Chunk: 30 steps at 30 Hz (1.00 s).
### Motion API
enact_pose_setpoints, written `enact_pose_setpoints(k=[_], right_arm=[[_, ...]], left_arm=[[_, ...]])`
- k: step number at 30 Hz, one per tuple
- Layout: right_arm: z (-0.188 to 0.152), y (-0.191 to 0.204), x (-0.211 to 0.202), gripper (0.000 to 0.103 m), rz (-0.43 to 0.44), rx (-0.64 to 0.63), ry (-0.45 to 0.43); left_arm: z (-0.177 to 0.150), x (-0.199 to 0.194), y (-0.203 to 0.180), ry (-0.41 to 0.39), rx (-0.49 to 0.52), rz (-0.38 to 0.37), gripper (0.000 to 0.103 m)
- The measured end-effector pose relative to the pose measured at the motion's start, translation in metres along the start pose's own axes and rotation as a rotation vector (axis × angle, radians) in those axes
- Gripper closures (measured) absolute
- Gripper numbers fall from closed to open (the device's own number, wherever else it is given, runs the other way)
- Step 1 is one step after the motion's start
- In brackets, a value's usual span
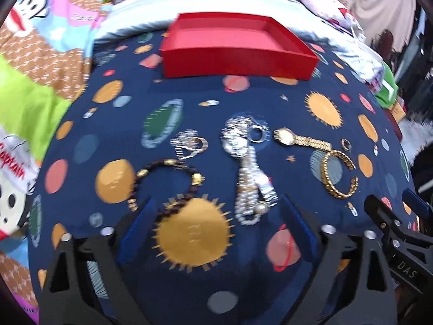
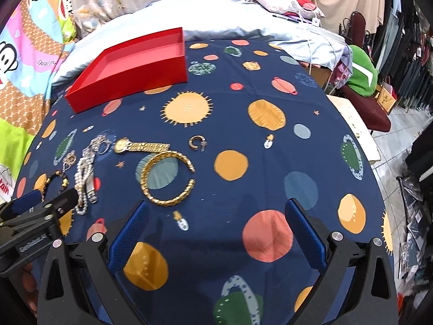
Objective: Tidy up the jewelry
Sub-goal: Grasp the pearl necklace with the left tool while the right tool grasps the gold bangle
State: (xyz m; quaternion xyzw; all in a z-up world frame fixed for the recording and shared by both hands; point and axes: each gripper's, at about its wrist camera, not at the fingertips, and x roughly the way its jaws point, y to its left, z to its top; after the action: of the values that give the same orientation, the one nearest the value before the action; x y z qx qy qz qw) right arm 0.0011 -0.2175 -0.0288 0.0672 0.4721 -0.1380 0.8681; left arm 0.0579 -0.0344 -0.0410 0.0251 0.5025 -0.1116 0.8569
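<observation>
Far from me, a shallow red cardboard tray (image 1: 238,54) sits open on the cloth with nothing in it. Nearer, my jewelry lies in a loose row: a dark beaded bracelet with gold spacers (image 1: 162,178) at the left, a white pearl strand (image 1: 250,189) tangled with silvery pieces in the middle, then a gold watch with a link band (image 2: 140,145) stretched flat. A gold open bangle (image 2: 169,178) lies just near of the watch, and a small ring (image 2: 197,143) sits alone to the right.
</observation>
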Motion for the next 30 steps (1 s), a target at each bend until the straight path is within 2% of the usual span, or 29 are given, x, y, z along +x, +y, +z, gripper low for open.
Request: enact_pose_setpoints(k=[3,7,9,11,12,14,16,20,25,30], right_arm=[[0.002,-0.003,0.002,0.005,-0.004,0.007,0.003],[0.004,-0.002,0.005,0.005,-0.003,0.006,0.009],[0.004,-0.002,0.007,0.005,-0.002,0.004,0.013],[0.005,-0.001,0.009,0.005,0.0,0.004,0.016],[0.006,-0.001,0.01,0.005,0.002,0.003,0.018],[0.006,0.001,0.011,0.005,0.005,0.0,0.019],[0.007,0.002,0.012,0.005,0.009,-0.005,0.02],[0.01,0.005,0.013,0.005,0.017,-0.014,0.019],[0.013,0.01,0.016,0.005,0.033,-0.032,0.018],[0.016,0.022,0.025,0.006,0.052,-0.074,0.027]], left_arm=[[0.003,0.012,-0.005,0.027,0.007,-0.015,0.029],[0.007,0.017,-0.008,0.013,0.023,0.0,0.036],[0.009,0.018,-0.008,0.016,0.014,-0.02,0.042],[0.011,0.018,-0.006,0.016,0.007,-0.054,0.056],[0.011,0.017,-0.007,0.015,0.009,-0.064,0.059],[0.012,0.016,-0.008,0.011,0.016,-0.079,0.075],[0.012,0.015,-0.009,0.012,0.019,-0.097,0.083],[0.013,0.013,-0.007,0.01,0.02,-0.124,0.09],[0.011,0.006,0.0,0.012,-0.004,-0.14,0.09],[0.012,-0.008,0.015,-0.007,-0.036,-0.119,0.09]])
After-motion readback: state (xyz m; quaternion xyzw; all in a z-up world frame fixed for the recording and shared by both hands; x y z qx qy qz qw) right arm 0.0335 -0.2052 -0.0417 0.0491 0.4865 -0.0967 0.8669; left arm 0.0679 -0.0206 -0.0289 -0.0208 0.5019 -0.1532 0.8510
